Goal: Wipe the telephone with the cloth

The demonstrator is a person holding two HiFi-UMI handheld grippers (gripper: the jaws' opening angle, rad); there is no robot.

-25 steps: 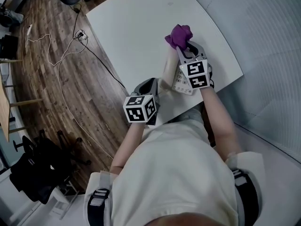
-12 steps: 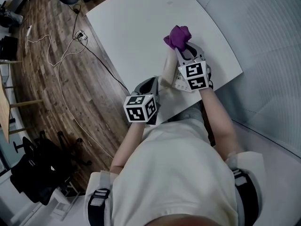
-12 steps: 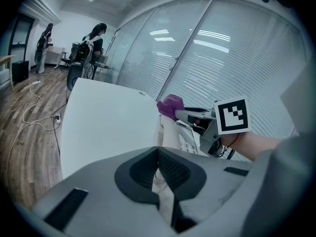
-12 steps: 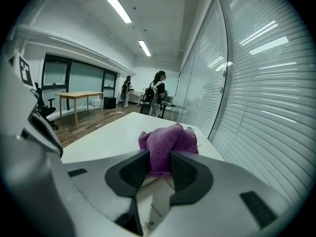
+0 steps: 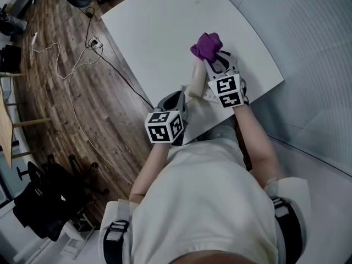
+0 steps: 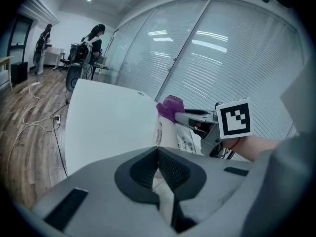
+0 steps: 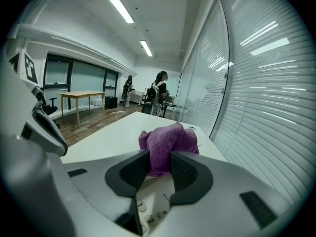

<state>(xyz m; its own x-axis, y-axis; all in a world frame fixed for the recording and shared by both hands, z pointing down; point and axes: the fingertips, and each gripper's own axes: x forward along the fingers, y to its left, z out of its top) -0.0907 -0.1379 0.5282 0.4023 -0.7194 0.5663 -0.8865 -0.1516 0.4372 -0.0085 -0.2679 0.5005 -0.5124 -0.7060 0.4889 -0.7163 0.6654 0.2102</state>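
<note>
A white telephone (image 5: 199, 87) with a keypad lies near the white table's (image 5: 159, 32) right edge. My right gripper (image 5: 212, 60) is shut on a bunched purple cloth (image 5: 207, 44), which rests over the phone's far end. In the right gripper view the cloth (image 7: 168, 141) bulges between the pads, with the phone's number keys (image 7: 148, 217) below. My left gripper (image 5: 177, 99) is shut at the phone's near left corner. In the left gripper view its pads meet at the tips (image 6: 158, 152); the phone (image 6: 181, 138) and cloth (image 6: 170, 107) lie ahead.
A glass wall with blinds (image 5: 308, 48) runs close along the table's right side. Cables and a power strip (image 5: 93, 40) lie on the wooden floor to the left. A black office chair (image 5: 44, 197) stands at lower left. People stand far off in the room (image 7: 160, 93).
My right gripper has slid the cloth a little to the left across the phone's far end. The left gripper has stayed put.
</note>
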